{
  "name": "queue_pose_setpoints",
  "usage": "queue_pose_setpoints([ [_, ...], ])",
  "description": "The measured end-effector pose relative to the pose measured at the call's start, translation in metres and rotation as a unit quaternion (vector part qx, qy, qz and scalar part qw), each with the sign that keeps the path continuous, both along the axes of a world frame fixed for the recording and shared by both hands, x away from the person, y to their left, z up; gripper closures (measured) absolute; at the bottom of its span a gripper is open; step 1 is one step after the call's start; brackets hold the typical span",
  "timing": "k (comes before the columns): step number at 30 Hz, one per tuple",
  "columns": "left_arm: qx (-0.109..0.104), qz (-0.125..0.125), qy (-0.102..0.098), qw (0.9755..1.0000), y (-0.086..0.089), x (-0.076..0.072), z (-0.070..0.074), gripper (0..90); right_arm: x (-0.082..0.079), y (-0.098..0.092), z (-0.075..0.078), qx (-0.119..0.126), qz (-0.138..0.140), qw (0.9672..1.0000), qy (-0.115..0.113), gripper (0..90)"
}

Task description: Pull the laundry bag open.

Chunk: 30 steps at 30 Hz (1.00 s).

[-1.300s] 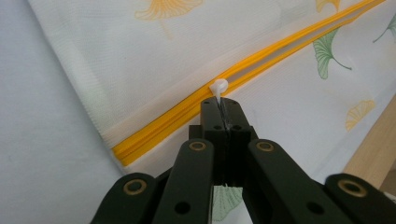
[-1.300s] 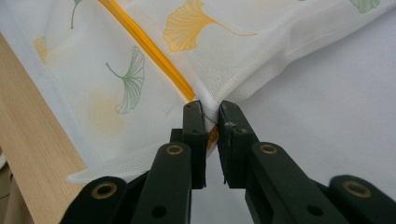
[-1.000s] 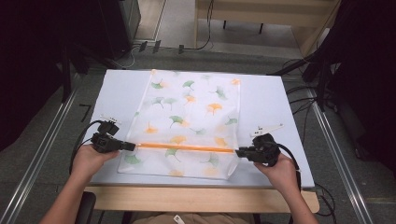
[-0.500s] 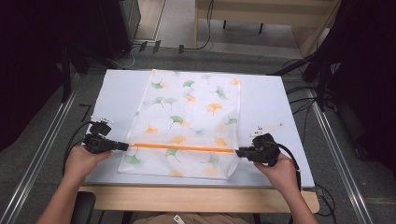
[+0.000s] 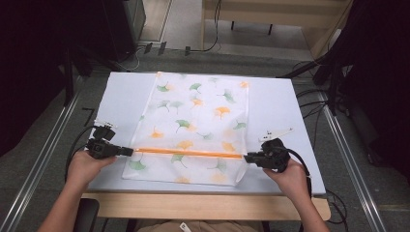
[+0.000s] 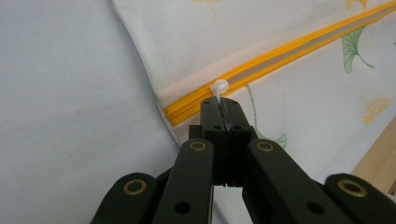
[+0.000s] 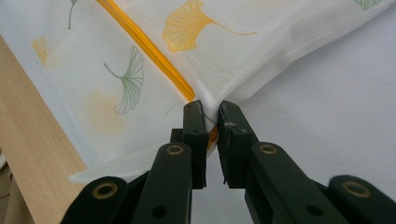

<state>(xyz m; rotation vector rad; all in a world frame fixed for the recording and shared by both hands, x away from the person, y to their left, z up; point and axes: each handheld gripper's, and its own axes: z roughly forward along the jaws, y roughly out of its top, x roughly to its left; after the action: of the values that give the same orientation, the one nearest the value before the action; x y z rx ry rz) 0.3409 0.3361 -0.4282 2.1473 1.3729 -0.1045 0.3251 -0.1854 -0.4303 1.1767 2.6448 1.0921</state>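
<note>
Left tongs (image 6: 219,103) clamped on zipper pull (image 6: 218,87); right tongs (image 7: 210,116) pinching bag (image 5: 193,125) end. Keep zipper (image 5: 188,153) taut, pull straight along track.

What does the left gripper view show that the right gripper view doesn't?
Left gripper view: the left tongs shut on the white zipper pull at the end of the orange zipper, where its two rows part beyond the pull.
Right gripper view: the right tongs clamped on the bag's other end, where the zipper runs into bunched mesh, and an orange ginkgo leaf print.
Both: the white mesh bag with green leaf prints, the pale table cover and the wooden table edge.
</note>
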Motion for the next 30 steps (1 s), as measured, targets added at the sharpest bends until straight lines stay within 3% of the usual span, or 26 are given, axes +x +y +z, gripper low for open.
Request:
queue_pose_setpoints([
  [7, -0.001, 0.0, 0.002, 1.0, 0.002, 0.001, -0.001, 90.0, 0.0, 0.0, 0.0, 0.0, 0.0, 1.0, 0.0, 84.4],
  [19, 0.001, 0.028, 0.001, 0.9996, 0.02, -0.003, -0.001, 90.0, 0.002, -0.003, -0.001, 0.0, -0.007, 1.0, 0.002, 84.4],
  [30, 0.002, 0.012, 0.001, 0.9999, 0.012, -0.004, -0.001, 90.0, 0.006, -0.009, -0.006, -0.012, -0.02, 0.9997, 0.008, 83.6],
])
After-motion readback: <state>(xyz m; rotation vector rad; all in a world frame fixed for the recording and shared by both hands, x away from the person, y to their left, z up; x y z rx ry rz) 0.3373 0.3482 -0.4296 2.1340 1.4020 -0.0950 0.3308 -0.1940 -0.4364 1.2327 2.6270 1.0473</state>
